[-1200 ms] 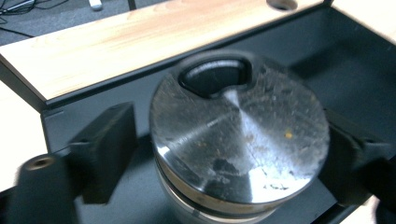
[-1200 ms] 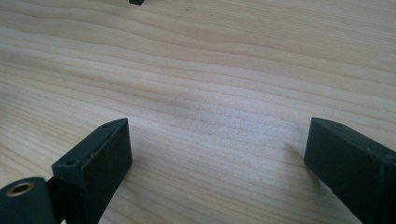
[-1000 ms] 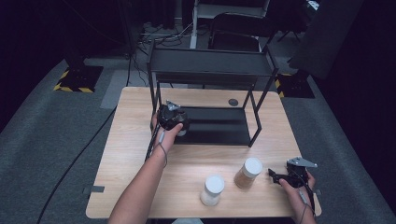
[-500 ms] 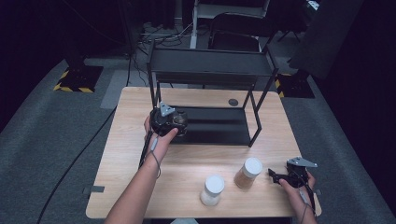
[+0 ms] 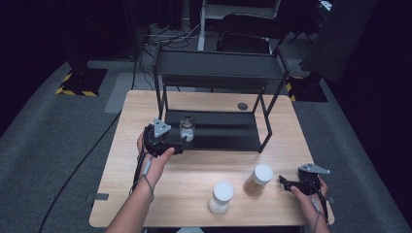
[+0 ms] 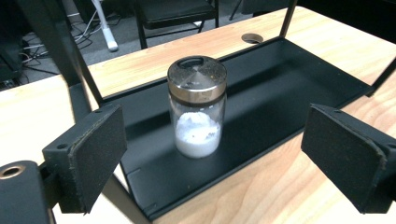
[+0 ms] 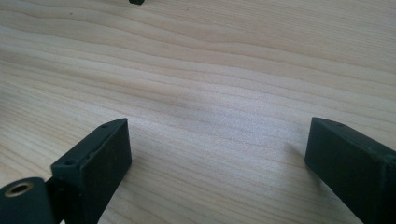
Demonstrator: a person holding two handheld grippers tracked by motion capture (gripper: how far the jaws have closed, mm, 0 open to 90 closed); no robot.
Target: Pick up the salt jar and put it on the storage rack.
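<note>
A: Start wide: where's the shaker?
B: The table (image 5: 145, 208) carries a black rack (image 5: 214, 131); the glass shaker (image 6: 197, 106) stands upright on its lower shelf, near the left post.
A: And the grippers?
B: The left gripper (image 6: 212, 158) faces it, jaws released, shaker just ahead between them, untouched. The right gripper (image 7: 217, 163) rests spread over bare wood, far off

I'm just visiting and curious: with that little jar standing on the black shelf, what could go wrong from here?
The shaker jar stands near the front edge of the lower shelf; a bump from the open left tool could tip it off. The two white-lidded jars stand close together by the right tool, so a careless reach might knock one over.
</note>
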